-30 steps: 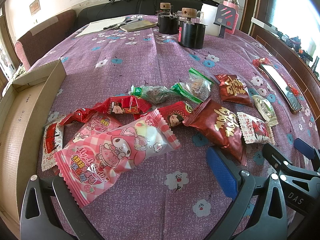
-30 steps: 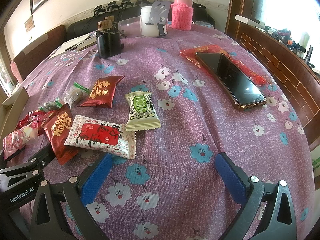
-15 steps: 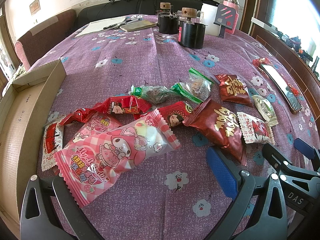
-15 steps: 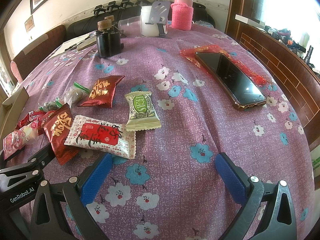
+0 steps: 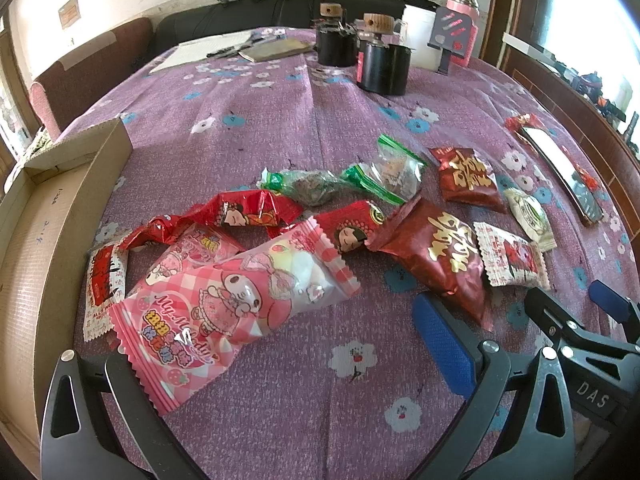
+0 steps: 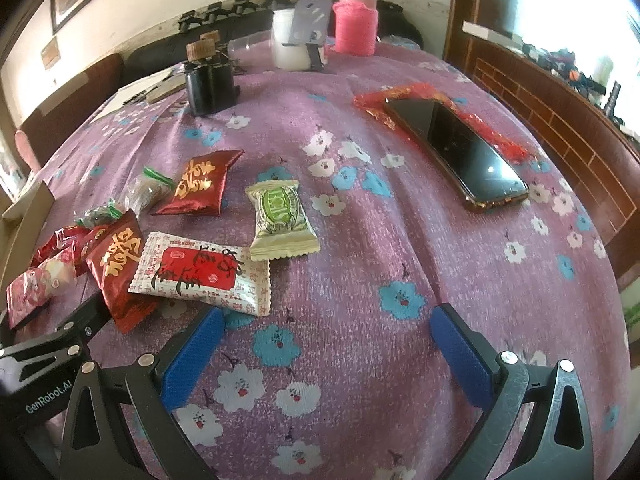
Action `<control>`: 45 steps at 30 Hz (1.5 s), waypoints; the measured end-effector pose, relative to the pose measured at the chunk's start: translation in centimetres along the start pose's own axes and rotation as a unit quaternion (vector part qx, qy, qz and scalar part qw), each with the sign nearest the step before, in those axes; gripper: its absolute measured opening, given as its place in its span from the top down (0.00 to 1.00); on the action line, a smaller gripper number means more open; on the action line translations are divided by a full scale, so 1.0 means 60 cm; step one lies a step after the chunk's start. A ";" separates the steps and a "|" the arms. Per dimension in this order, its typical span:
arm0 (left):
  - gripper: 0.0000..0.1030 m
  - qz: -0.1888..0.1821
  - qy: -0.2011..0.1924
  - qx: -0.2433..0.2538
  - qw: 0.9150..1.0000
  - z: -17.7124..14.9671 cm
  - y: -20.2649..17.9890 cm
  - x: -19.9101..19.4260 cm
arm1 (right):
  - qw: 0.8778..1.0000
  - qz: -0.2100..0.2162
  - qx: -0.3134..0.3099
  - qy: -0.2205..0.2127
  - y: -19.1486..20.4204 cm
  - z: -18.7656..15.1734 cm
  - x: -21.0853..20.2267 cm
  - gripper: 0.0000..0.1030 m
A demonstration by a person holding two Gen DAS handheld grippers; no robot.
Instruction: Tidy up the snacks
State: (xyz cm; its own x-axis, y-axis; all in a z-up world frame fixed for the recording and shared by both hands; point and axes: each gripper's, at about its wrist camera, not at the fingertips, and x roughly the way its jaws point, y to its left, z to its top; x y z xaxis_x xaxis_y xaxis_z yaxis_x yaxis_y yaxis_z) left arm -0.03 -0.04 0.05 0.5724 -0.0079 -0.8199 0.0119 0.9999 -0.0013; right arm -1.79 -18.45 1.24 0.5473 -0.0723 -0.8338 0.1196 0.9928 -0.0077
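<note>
While both my grippers gape wide and empty, I should straddle the pink packet squarely before closing.

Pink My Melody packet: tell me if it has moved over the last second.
No. In the left wrist view the pink My Melody packet keeps the same place beside the cardboard box, its near corner still by the left tool's finger.

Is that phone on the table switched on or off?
Apparently off: the phone lies face up, its screen dark, showing only glare.
</note>
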 end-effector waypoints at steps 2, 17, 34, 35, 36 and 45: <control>0.00 -0.015 0.014 0.019 1.000 -0.006 0.003 0.000 | 1.000 -0.004 0.005 0.016 0.002 0.005 0.003 0.00; 0.00 -0.045 0.020 0.062 0.997 -0.057 0.002 -0.049 | 0.999 -0.021 0.016 0.020 0.008 -0.008 -0.011 0.01; 0.00 -0.102 -0.193 0.015 0.976 -0.067 0.125 -0.301 | 0.968 -0.023 -0.074 -0.238 0.083 -0.058 -0.294 0.06; 0.00 -0.102 -0.215 0.000 0.971 -0.060 0.151 -0.333 | 0.966 -0.019 -0.076 -0.248 0.084 -0.052 -0.307 0.06; 0.00 -0.099 -0.229 -0.013 0.968 -0.050 0.176 -0.359 | 0.962 -0.009 -0.076 -0.262 0.084 -0.045 -0.334 0.06; 0.00 0.009 -0.355 0.011 0.935 0.077 0.287 -0.549 | 0.935 0.090 -0.032 -0.342 0.070 0.102 -0.523 0.03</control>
State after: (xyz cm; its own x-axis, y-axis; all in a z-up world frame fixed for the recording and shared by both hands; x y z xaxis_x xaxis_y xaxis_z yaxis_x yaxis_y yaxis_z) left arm -14.88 17.43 29.69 0.9727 -0.0022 -0.2321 0.0088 0.9996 0.0275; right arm -13.43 -12.61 30.76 0.9579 0.0749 -0.2773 -0.0640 0.9968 0.0482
